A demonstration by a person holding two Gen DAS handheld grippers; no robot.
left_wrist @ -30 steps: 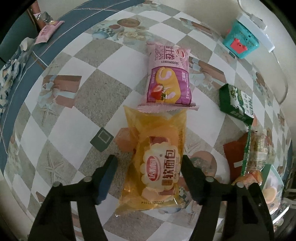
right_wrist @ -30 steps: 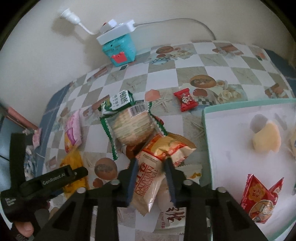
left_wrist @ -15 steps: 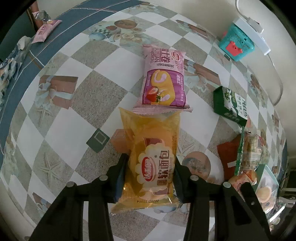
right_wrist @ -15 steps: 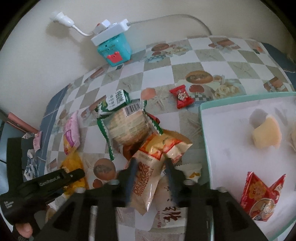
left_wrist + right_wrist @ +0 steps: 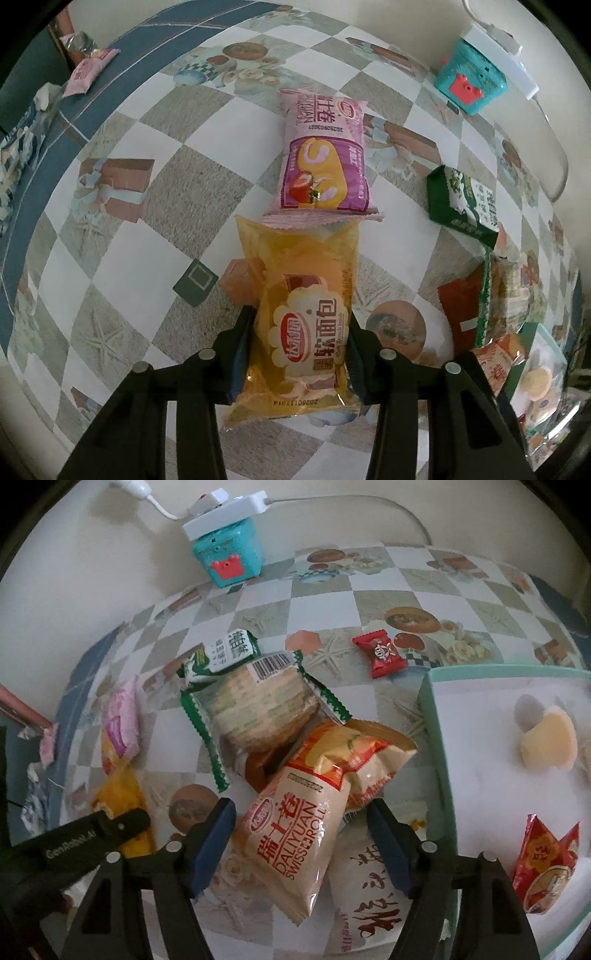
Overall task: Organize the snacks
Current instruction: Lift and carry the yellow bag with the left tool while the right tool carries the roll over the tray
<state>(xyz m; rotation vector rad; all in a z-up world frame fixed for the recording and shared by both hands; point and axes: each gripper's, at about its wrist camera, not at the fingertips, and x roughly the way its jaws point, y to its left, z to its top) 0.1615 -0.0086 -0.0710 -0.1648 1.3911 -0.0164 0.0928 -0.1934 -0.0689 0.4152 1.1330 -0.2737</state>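
My left gripper (image 5: 299, 350) points down at the table and is shut on a yellow bread packet (image 5: 303, 295), with a pad pressing each long side. A pink strawberry roll packet (image 5: 325, 162) lies just beyond it, its seam overlapping the yellow one. My right gripper (image 5: 301, 834) stands open over the snack pile. A cream and orange Swiss roll packet (image 5: 295, 834) lies between its blue pads (image 5: 212, 845), and neither pad presses on it. To the right is the teal-rimmed white tray (image 5: 428, 709), holding a pale yellow snack (image 5: 550, 742) and a red packet (image 5: 543, 871).
A round cracker pack with green edges (image 5: 258, 705), a green carton (image 5: 225, 653) and a white packet (image 5: 373, 897) crowd the Swiss roll. A red candy (image 5: 380, 653) lies apart. A teal box under a power strip (image 5: 229, 554) stands against the wall. A small pink packet (image 5: 86, 70) lies at the far left.
The left jaws have closed onto the sides of the yellow packet. The right jaws, close together a second ago, have spread wide on either side of the Swiss roll packet and sunk slightly.
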